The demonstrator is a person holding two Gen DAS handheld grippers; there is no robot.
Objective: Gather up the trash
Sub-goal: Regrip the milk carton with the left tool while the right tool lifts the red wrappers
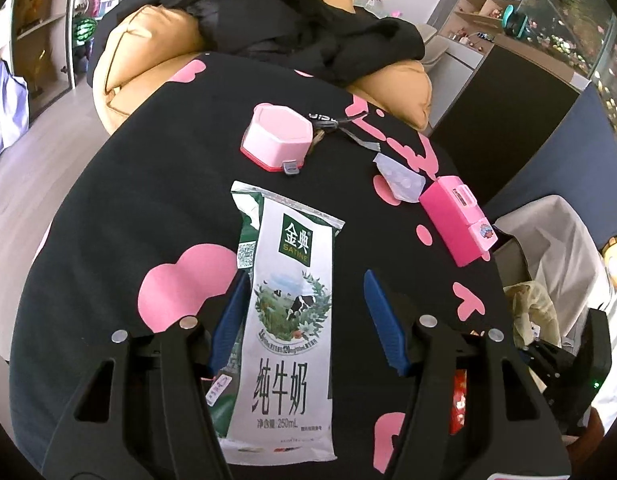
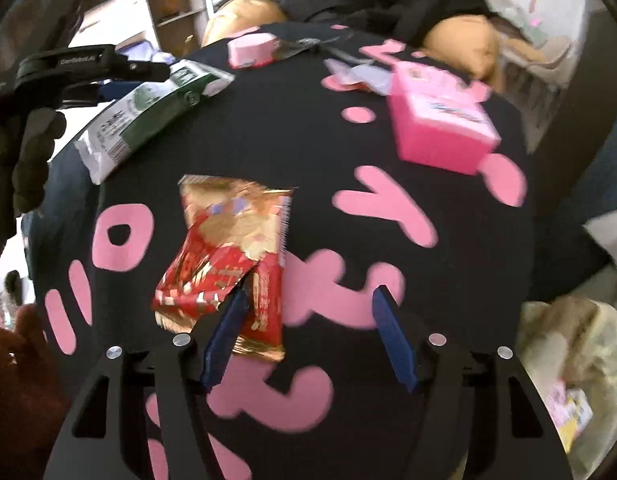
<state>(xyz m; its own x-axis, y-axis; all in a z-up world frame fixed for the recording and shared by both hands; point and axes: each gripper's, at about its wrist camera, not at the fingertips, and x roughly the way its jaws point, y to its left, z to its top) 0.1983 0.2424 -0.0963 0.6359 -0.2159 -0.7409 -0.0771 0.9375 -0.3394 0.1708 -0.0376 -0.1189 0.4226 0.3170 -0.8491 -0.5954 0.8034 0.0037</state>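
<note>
A flattened white and green milk carton (image 1: pixel 288 320) sits lengthwise between the blue pads of my left gripper (image 1: pixel 305 276), which is shut on it. In the right wrist view the same carton (image 2: pixel 148 112) hangs tilted above the table's left edge. A crumpled red and gold snack wrapper (image 2: pixel 228 256) lies on the black cloth with pink shapes (image 2: pixel 448 280). My right gripper (image 2: pixel 310 290) stands open just over the cloth. Its left fingertip overlaps the wrapper's lower corner, and nothing is pinched between its pads.
Farther back on the cloth lie a pink hexagonal box (image 1: pixel 276 136), a bright pink toy box (image 1: pixel 456 220) and a clear plastic scrap (image 1: pixel 400 180). A white-lined bin with trash (image 1: pixel 548 264) stands beside the table's right edge. A tan sofa with black clothes (image 1: pixel 148 40) lies behind.
</note>
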